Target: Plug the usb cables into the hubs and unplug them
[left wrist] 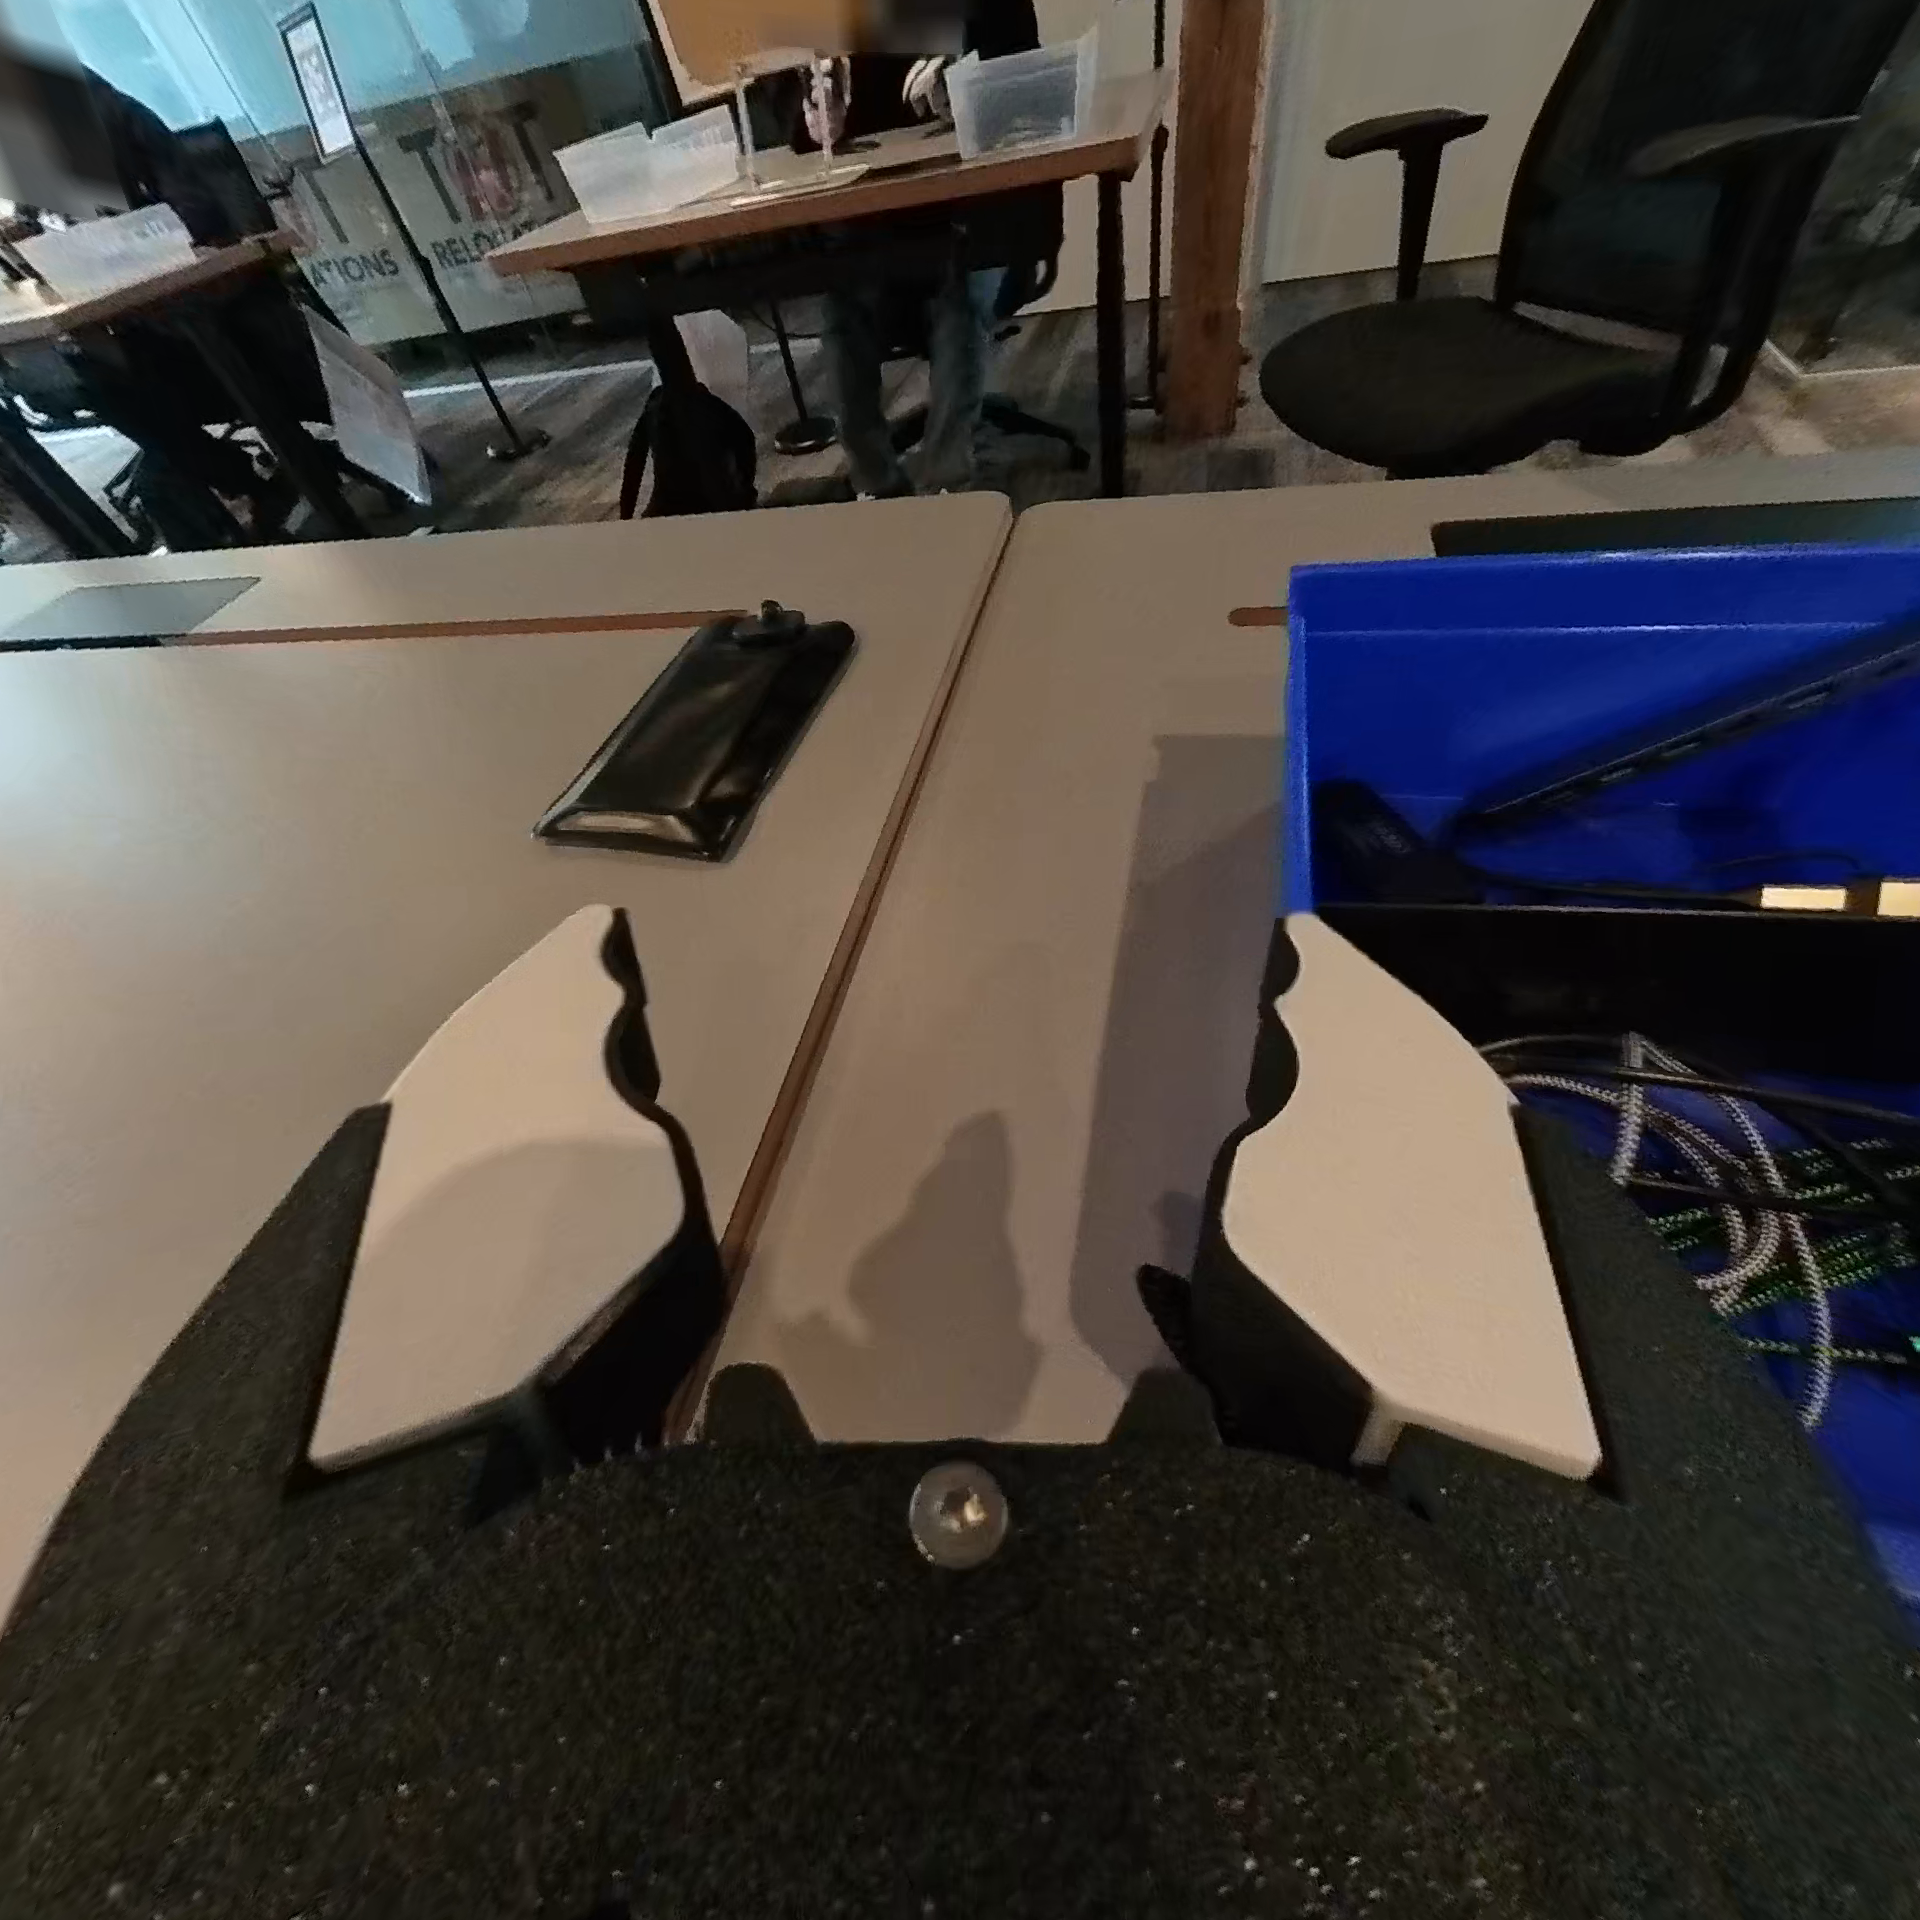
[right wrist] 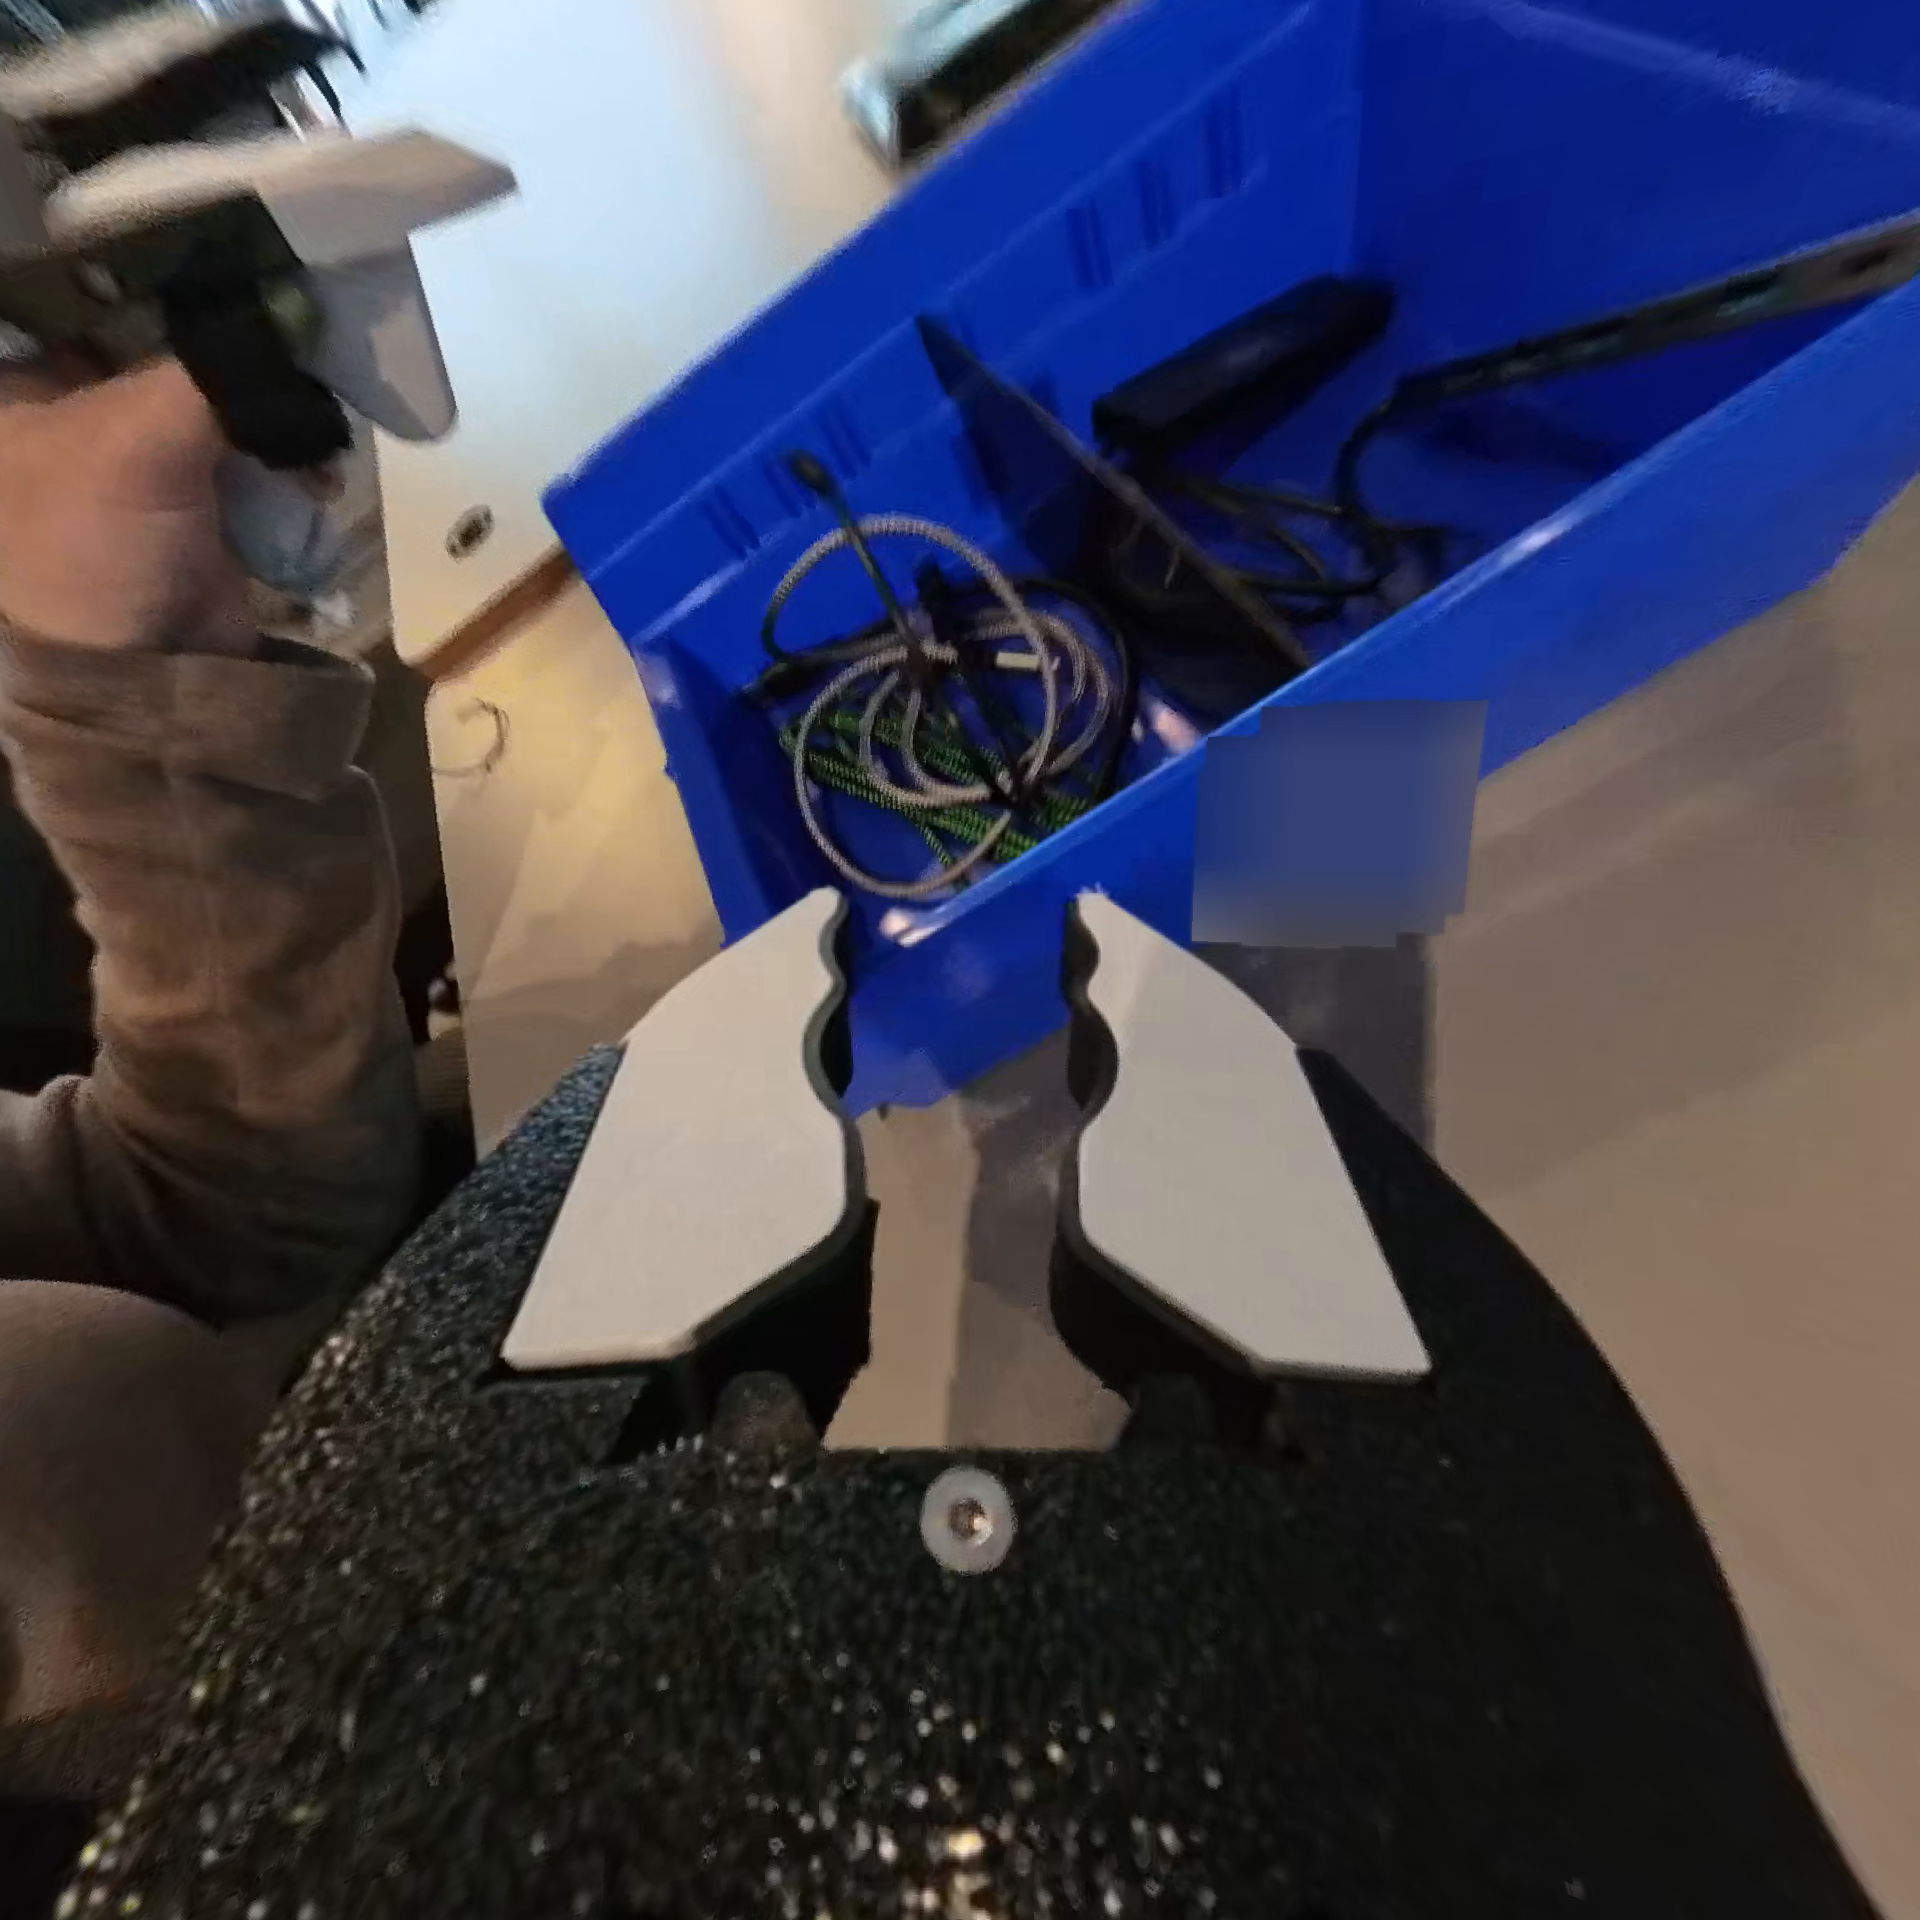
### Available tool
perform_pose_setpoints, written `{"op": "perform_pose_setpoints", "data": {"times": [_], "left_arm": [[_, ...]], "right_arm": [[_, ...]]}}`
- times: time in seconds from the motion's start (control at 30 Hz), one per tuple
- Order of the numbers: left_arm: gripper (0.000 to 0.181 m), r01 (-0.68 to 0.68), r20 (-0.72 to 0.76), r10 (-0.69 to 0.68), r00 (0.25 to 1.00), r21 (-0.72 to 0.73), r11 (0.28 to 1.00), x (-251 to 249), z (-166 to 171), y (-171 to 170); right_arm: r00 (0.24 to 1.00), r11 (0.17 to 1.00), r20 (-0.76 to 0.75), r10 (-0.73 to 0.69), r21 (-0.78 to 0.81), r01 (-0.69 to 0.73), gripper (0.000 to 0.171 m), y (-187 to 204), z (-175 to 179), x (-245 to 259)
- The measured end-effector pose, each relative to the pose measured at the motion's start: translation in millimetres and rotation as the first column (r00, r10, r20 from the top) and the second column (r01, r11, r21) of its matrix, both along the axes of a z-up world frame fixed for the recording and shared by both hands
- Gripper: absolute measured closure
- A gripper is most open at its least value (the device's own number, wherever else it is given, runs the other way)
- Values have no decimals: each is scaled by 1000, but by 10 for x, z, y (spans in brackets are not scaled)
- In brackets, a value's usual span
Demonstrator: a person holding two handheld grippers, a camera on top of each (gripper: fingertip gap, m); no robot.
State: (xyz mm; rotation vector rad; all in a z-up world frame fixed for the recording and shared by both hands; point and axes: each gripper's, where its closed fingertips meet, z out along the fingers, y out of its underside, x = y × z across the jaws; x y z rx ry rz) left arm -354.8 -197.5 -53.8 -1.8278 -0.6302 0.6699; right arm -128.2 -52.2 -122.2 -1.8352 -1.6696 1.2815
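While gaping empty, right tool [right wrist: 956, 914] nears cables [right wrist: 935, 727]

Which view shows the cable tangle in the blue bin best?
Right wrist view: it looks down into the blue bin, so the whole cable tangle shows. Left wrist view catches only part of it, cut off by the right finger and the frame edge.

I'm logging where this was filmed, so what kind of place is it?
Most likely an open office: grey desks pushed together, a black mesh swivel chair behind them, and another worktable in front of glass partitions.
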Motion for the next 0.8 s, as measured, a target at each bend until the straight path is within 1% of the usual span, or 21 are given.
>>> {"op": "perform_pose_setpoints", "data": {"times": [0.03, 0.1, 0.17, 0.23, 0.27, 0.37, 0.4, 0.43, 0.47, 0.5, 0.53, 0.63, 0.73, 0.8], "left_arm": [[78, 18, -9, -18, 1000, 10, 1000, 18, 26, 12], [99, 70, -37, -69, 997, 22, 997, 88, 86, 60], [117, 118, -70, -117, 991, 13, 993, 177, 132, 121], [129, 147, -126, -148, 981, -17, 989, 257, 178, 177], [134, 147, -165, -152, 975, -41, 988, 287, 199, 196], [154, 123, -284, -155, 946, -130, 984, 359, 238, 247], [162, 112, -319, -158, 935, -157, 981, 379, 238, 264], [174, 99, -352, -159, 922, -184, 978, 396, 230, 281], [181, 86, -390, -165, 906, -211, 974, 410, 218, 300], [181, 72, -427, -173, 888, -242, 968, 411, 208, 322], [181, 53, -434, -167, 885, -261, 964, 399, 181, 334], [181, 23, -386, -122, 914, -253, 967, 357, 92, 369], [181, 28, -331, -95, 939, -200, 979, 355, 79, 388], [181, 50, -275, -88, 957, -143, 988, 372, 85, 405]], "right_arm": [[999, 1000, -49, -16, -19, 15, 136, 78, 69, 15], [988, 996, -139, -71, -64, 63, 138, 274, 206, 46], [969, 990, -205, -141, -61, 131, 141, 504, 274, 58], [954, 979, -225, -198, -3, 202, 150, 714, 232, 38], [951, 974, -225, -211, 38, 225, 159, 786, 184, 14], [959, 954, -197, -201, 181, 238, 171, 868, -4, -97], [963, 946, -186, -193, 226, 234, 171, 868, -64, -141], [966, 936, -176, -189, 266, 231, 171, 867, -120, -183], [968, 925, -168, -188, 302, 232, 171, 866, -166, -223], [968, 914, -169, -185, 331, 232, 171, 862, -198, -262], [968, 908, -175, -177, 352, 230, 171, 848, -216, -301], [972, 913, -175, -158, 350, 211, 171, 767, -263, -411], [965, 893, -166, -205, 372, 254, 171, 840, -311, -481], [961, 895, -168, -219, 357, 267, 171, 854, -321, -527]]}}
